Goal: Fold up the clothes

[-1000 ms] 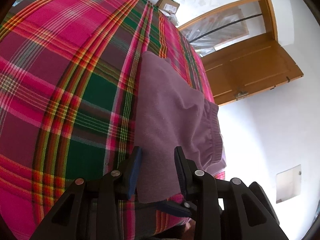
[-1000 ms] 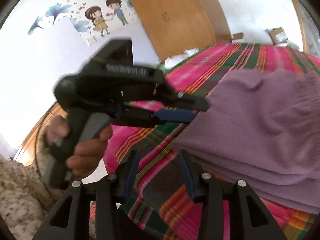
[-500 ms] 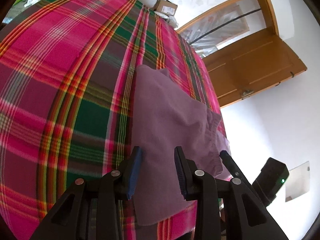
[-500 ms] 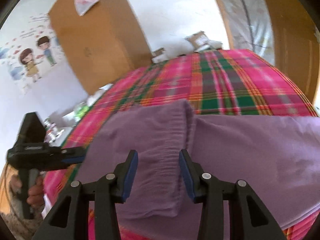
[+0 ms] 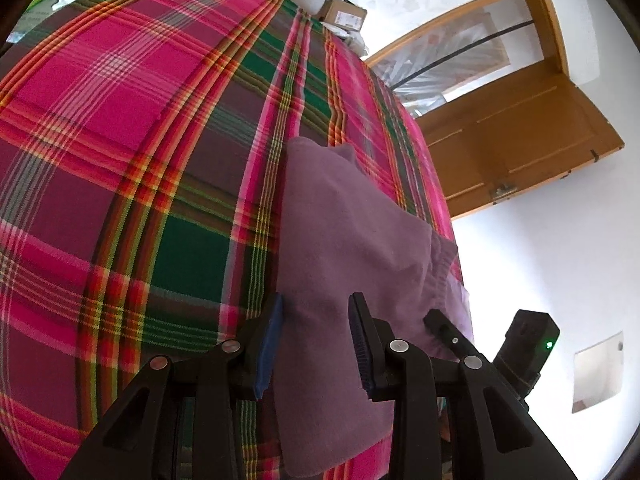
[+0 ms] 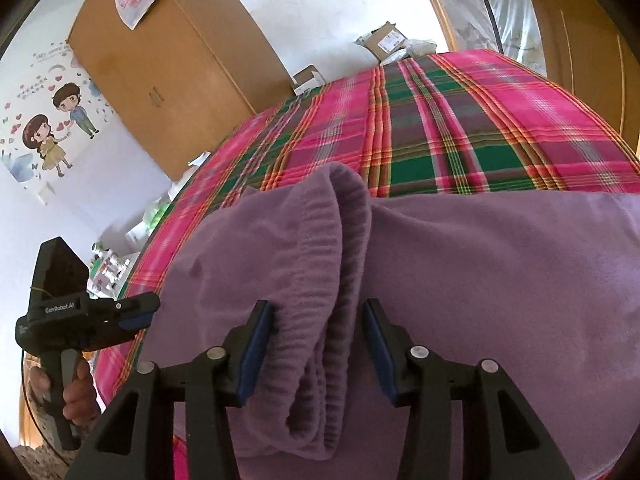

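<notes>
A folded purple fleece garment (image 5: 352, 232) lies near the right edge of a bed covered by a pink and green plaid sheet (image 5: 160, 160). My left gripper (image 5: 316, 320) hovers open over the garment's near end, with fabric below the gap. In the right wrist view the garment's ribbed elastic waistband (image 6: 332, 264) rises as a ridge between the fingers of my right gripper (image 6: 316, 320). Its jaws are opening and the pads do not squeeze the fabric. A hand (image 6: 80, 392) holds the left gripper (image 6: 136, 314) at the garment's left edge. The right gripper (image 5: 438, 320) shows by the waistband.
Cardboard boxes (image 6: 384, 42) sit past the bed's far end. A wooden door (image 5: 516, 148) stands open to the right of the bed. A wooden wardrobe (image 6: 168, 80) with a plastic bag on it and small clutter (image 6: 116, 264) stand on the other side.
My right gripper swung from facing the left gripper to sit over the purple waistband, and its jaws widened slightly. It came into the left wrist view. The left gripper barely moved.
</notes>
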`<state>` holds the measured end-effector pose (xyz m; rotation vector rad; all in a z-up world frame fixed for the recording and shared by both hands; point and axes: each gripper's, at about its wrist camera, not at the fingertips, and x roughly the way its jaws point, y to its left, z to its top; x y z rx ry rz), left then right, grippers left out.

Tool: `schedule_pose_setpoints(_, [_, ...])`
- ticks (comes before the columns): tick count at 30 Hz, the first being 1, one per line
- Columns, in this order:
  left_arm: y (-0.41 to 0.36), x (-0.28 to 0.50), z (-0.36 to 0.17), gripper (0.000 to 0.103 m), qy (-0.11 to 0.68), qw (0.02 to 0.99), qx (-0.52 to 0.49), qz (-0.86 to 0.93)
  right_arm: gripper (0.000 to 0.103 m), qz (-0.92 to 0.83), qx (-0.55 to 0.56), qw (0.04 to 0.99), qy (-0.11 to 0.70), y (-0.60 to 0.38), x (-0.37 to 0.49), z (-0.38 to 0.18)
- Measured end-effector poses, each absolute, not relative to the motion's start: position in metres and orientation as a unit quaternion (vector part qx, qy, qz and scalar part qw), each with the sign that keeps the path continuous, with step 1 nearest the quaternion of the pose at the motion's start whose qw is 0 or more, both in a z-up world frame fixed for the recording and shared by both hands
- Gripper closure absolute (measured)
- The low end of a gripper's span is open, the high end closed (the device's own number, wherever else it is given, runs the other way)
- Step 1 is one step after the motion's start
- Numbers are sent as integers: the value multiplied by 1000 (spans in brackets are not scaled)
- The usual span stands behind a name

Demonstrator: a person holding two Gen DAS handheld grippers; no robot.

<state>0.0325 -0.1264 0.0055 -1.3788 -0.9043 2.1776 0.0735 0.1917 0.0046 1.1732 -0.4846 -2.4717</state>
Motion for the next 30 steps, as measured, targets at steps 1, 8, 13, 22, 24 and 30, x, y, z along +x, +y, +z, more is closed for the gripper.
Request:
schedule_pose_setpoints(1, [-126,31,6,68,-325,203,-495,780,63,-874,416,183,-174,192,74,4])
schedule_pose_setpoints(8, [-122,27,2,68,-322,198,-500,779,82,-874,402,204,-182,190,77,7])
schedule_pose_setpoints(13, [-115,24,6,68,-317,195,-499,782,85,-882,380,206,-191,195,86,18])
schedule_pose_setpoints(22, [-106,23,7,68,-317,199,-493,785,85,-892,366,168,-206,221,99,23])
schedule_pose_setpoints(24, [-102,22,5,68,-316,202,-497,783,84,-889,377,160,-206,223,97,16])
schedule_pose_setpoints(30, [-93,18,2,68,-310,204,-505,780,80,-886,393,143,-201,220,90,7])
